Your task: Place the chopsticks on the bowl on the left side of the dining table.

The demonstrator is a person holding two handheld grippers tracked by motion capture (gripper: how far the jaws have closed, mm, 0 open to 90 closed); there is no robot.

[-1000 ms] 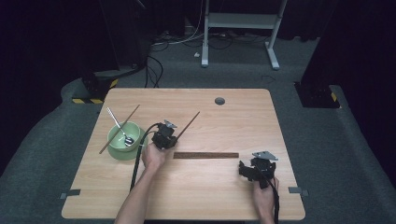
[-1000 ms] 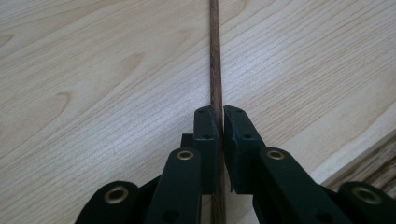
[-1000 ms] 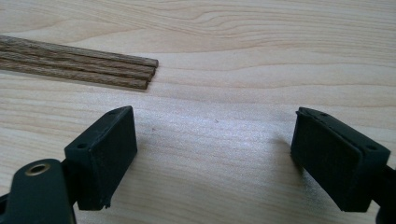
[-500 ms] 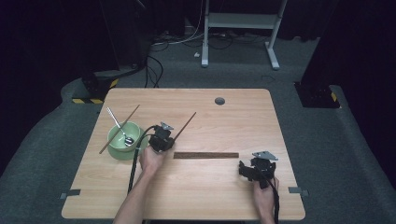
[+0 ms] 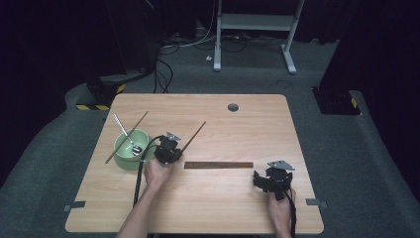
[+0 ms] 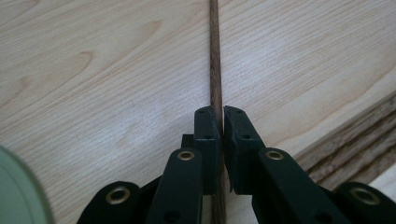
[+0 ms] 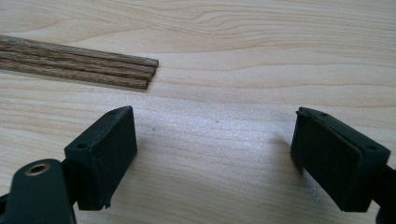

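My left gripper (image 5: pixel 176 149) (image 6: pixel 220 114) is shut on a thin brown wooden stick (image 6: pixel 215 65) (image 5: pixel 194 135), which lies on the table and points away to the upper right. A flat bundle of similar sticks (image 5: pixel 218 165) (image 6: pixel 355 135) (image 7: pixel 79 65) lies across the middle of the table. To the bundle's right, my right gripper (image 5: pixel 260 179) (image 7: pixel 215 140) rests low over the wood, open, with nothing between its jaws.
A green bowl (image 5: pixel 124 157) (image 6: pixel 18 191) sits just left of the left gripper, with a metal spoon (image 5: pixel 126 135) in it and another stick (image 5: pixel 126 137) leaning across its rim. A round grommet hole (image 5: pixel 233 107) marks the table's far side.
The left gripper has slid slightly to the left and nearer the person, keeping the stick in its jaws. The right gripper has stayed put.
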